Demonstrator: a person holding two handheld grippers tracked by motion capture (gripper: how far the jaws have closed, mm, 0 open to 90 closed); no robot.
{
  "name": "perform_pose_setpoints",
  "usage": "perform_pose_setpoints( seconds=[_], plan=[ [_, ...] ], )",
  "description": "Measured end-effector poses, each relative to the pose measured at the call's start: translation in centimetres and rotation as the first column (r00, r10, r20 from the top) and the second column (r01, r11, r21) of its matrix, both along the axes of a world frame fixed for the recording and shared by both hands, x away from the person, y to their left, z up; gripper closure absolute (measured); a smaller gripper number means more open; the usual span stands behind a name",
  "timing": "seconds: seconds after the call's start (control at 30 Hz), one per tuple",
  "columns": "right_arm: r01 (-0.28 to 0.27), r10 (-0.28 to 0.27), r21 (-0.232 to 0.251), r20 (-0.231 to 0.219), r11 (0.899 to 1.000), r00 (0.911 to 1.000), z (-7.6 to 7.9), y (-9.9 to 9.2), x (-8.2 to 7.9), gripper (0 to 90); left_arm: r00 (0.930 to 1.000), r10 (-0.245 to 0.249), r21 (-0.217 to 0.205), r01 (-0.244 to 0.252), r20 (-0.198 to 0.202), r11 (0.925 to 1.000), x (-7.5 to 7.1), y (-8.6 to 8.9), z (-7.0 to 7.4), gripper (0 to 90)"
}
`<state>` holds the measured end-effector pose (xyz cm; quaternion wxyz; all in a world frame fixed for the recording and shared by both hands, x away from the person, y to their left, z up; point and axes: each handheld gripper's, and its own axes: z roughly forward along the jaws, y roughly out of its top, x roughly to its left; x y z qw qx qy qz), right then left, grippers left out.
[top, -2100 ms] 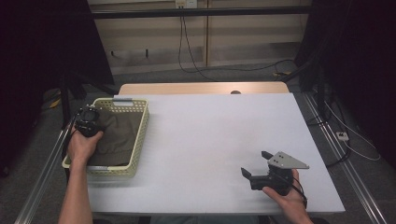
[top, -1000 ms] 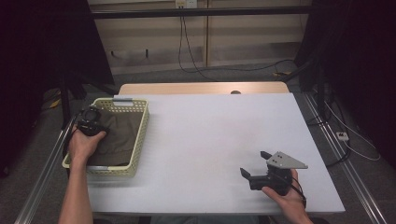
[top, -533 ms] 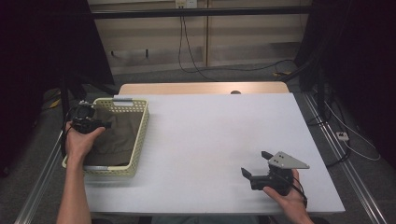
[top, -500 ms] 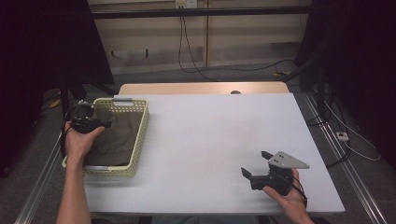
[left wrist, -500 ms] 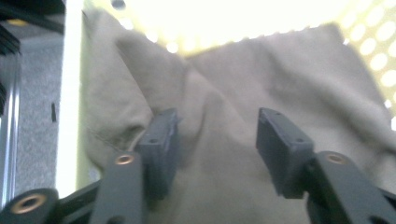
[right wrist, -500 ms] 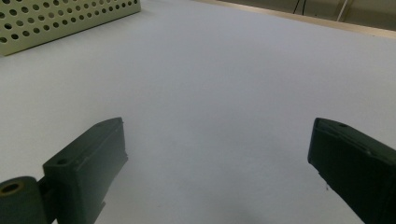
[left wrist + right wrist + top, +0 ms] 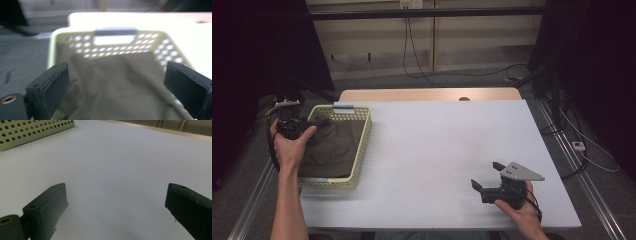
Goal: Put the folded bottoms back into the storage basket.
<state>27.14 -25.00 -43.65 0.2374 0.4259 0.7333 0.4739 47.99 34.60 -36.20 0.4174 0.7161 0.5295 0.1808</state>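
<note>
Ahead of our open left gripper (image 7: 117, 95) the cloth (image 7: 112, 87) lies ungrasped in the basket (image 7: 75, 40); our right gripper (image 7: 120, 217) waits open, empty.

Pale yellow perforated plastic basket (image 7: 360, 145) at 9 o'clock: smooth, slightly glossy walls, grey plastic handle strip on far rim. Inside, dark olive cloth (image 7: 332, 147), matt, soft, creased. White tabletop (image 7: 442, 150): smooth, matt, faint sheen; bare light wood strip (image 7: 427, 94) along 12 o'clock edge. Left gripper (image 7: 117, 85) and right gripper (image 7: 117, 207): matt black plastic jaws with finely ribbed faces, brass-coloured metal eyelet at base. Right gripper's flat grey three-cornered plate (image 7: 522, 171) at 5 o'clock, dull finish.
</note>
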Motion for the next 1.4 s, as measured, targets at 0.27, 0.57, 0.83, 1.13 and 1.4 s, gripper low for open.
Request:
perform_pose_setpoints(
  seconds=[0.27, 0.57, 0.83, 1.13, 1.4],
  plan=[
    [0.011, -0.011, -0.007, 0.003, 1.000, 0.9999, 0.1, 0.0, -0.2, 4.1, 0.9928, -0.037, -0.059, 0.044, 0.114, 0.9973, -1.1, 0.6, 1.2, 5.4],
    [0.029, -0.029, -0.002, -0.001, 1.000, 0.9996, 0.0, 0.0, -0.1, 4.1, 0.9762, -0.017, -0.071, 0.033, 0.216, 0.9969, -1.9, 0.6, 2.9, 5.5],
    [0.043, -0.043, -0.001, -0.004, 0.999, 0.9991, 0.0, -0.1, 0.0, 4.0, 0.9762, -0.101, 0.010, 0.101, 0.192, 0.9948, -3.1, -0.1, 3.5, 5.9],
    [0.034, -0.035, -0.021, -0.043, 0.999, 0.9985, -0.3, -0.1, 0.1, 3.8, 0.9762, -0.125, 0.000, 0.127, 0.177, 0.9919, -4.5, 0.4, 2.5, 6.8],
    [0.040, -0.041, -0.017, -0.033, 0.999, 0.9986, -0.2, -0.1, 0.0, 3.9, 0.9733, -0.129, 0.002, 0.131, 0.190, 0.9914, -6.0, 0.8, 2.2, 6.8]
  ],
)
